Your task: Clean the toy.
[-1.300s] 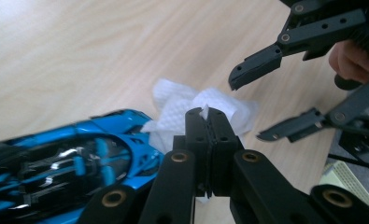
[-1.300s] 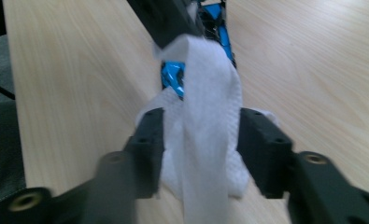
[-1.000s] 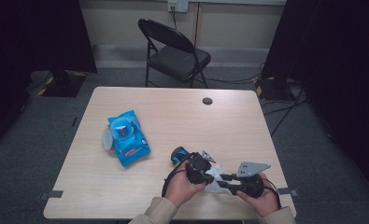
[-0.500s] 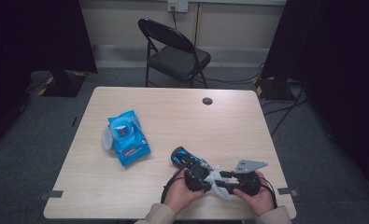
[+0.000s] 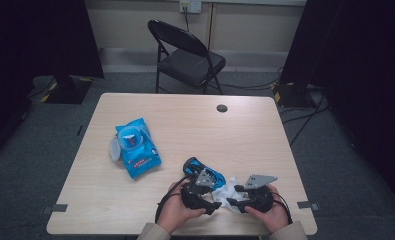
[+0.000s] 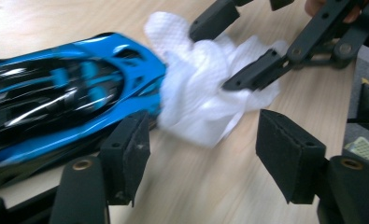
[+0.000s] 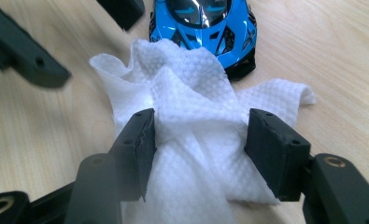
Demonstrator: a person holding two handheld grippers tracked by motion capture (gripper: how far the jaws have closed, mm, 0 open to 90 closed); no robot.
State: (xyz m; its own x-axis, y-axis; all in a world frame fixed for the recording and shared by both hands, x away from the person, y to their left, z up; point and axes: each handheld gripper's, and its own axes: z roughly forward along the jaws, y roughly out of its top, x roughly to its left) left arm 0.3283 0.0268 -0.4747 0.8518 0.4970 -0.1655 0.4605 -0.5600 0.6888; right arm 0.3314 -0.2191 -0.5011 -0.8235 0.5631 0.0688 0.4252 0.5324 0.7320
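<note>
- Two grippers work at the near edge of the table [image 5: 265,130], with a blue toy car [image 5: 204,171] and a crumpled white wipe [image 5: 230,192] between them; a blue wipes packet [image 5: 136,148] lies well apart to the left.
- Compared with a second ago, the car sits apart from the left gripper [image 5: 212,206], which then covered it, and the wipe now shows more fully between the two grippers.
- Left gripper jaws have just been opening: released, nothing between them, the car [image 6: 65,98] just beside one jaw, the wipe [image 6: 205,93] ahead.
- Right gripper [image 7: 198,149] jaws have also just been opening: they straddle the wipe [image 7: 196,121] with slack at the pads, so it looks let go.
- Judged from this, a wiping pass on the car [image 7: 203,23] seems finished, or a regrip is due.
</note>
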